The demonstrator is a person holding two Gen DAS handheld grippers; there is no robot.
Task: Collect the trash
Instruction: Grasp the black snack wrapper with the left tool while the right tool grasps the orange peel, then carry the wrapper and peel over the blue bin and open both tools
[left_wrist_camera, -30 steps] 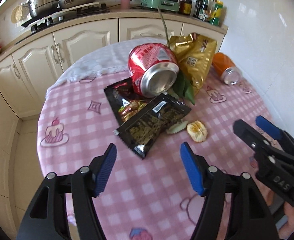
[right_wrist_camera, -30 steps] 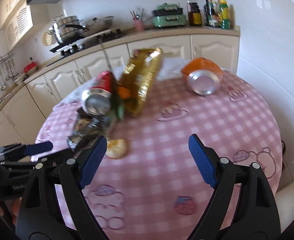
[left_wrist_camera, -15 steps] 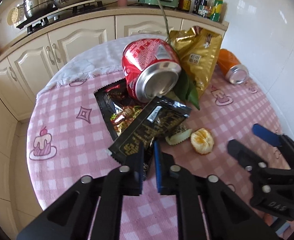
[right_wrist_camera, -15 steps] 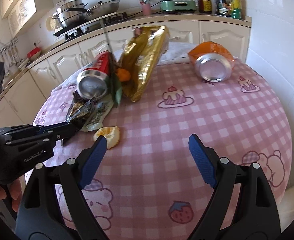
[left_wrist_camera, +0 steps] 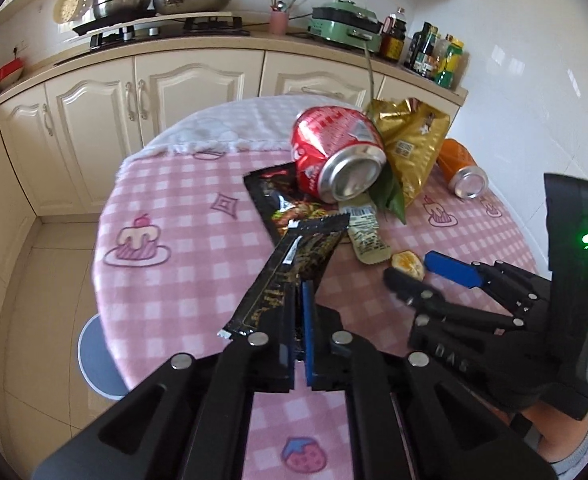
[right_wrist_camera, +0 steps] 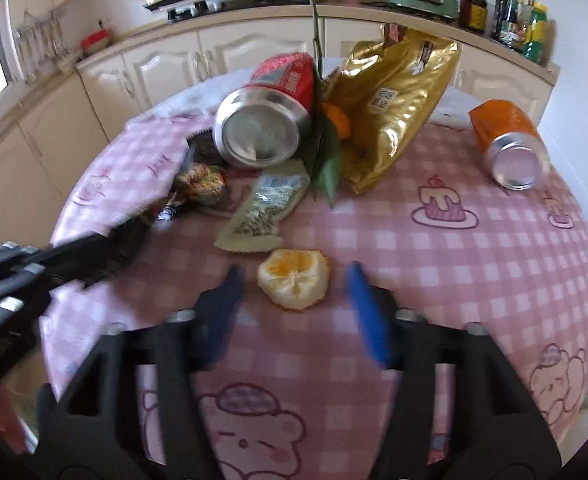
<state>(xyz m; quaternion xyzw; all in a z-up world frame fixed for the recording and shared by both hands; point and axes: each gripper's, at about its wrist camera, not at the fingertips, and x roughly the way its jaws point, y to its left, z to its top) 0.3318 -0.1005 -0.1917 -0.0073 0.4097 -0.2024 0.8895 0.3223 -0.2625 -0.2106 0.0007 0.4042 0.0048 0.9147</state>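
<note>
My left gripper [left_wrist_camera: 301, 286] is shut on a black snack wrapper [left_wrist_camera: 294, 264] and holds it lifted off the pink checked table [left_wrist_camera: 173, 208]. My right gripper [right_wrist_camera: 294, 280] is open, with its fingers on either side of an orange peel [right_wrist_camera: 294, 278] on the table; it also shows in the left wrist view [left_wrist_camera: 408, 270]. Further back lie a red can [left_wrist_camera: 336, 154], a gold bag [left_wrist_camera: 412, 144], an orange can [left_wrist_camera: 460, 168], a second black wrapper [left_wrist_camera: 277, 196], a beige packet [right_wrist_camera: 265, 208] and green leaves [right_wrist_camera: 326, 164].
Kitchen cabinets and a counter [left_wrist_camera: 153, 52] with pots, a stove and bottles stand behind the table. A white tiled wall [left_wrist_camera: 534, 80] is at the right. A tiled floor [left_wrist_camera: 45, 280] and a grey stool [left_wrist_camera: 97, 356] are at the left.
My left gripper has lifted the black wrapper off the pile and pulled it back. My right gripper has moved forward and narrowed around the orange peel.
</note>
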